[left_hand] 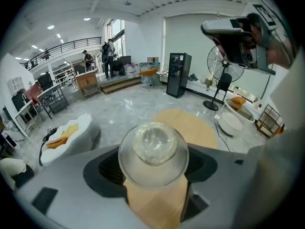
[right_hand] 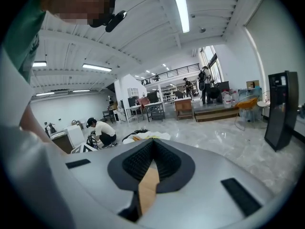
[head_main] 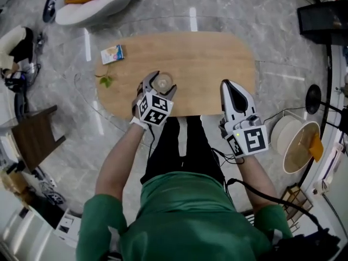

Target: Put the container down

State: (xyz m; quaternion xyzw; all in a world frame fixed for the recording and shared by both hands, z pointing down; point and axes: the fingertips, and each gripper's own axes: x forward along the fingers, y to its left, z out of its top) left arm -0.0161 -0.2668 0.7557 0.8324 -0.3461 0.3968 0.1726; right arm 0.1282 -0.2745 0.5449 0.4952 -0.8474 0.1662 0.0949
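A clear round container [head_main: 162, 82] sits between the jaws of my left gripper [head_main: 159, 87], over the near edge of the oval wooden table [head_main: 217, 64]. In the left gripper view the container [left_hand: 153, 151] fills the gap, and both dark pads [left_hand: 107, 168] press against its sides. I cannot tell whether its base touches the wood. My right gripper [head_main: 231, 87] lies over the table's near right edge, shut and holding nothing. In the right gripper view its tips [right_hand: 151, 149] meet, and a sliver of table [right_hand: 147, 190] shows below them.
A small printed box [head_main: 112, 54] and a green leaf sprig [head_main: 106, 81] lie at the table's left end. A brown chair [head_main: 35, 137] stands to the left and a white lounge seat [head_main: 92, 1] behind. A fan [head_main: 314, 99] and round white tubs [head_main: 296, 140] stand on the right.
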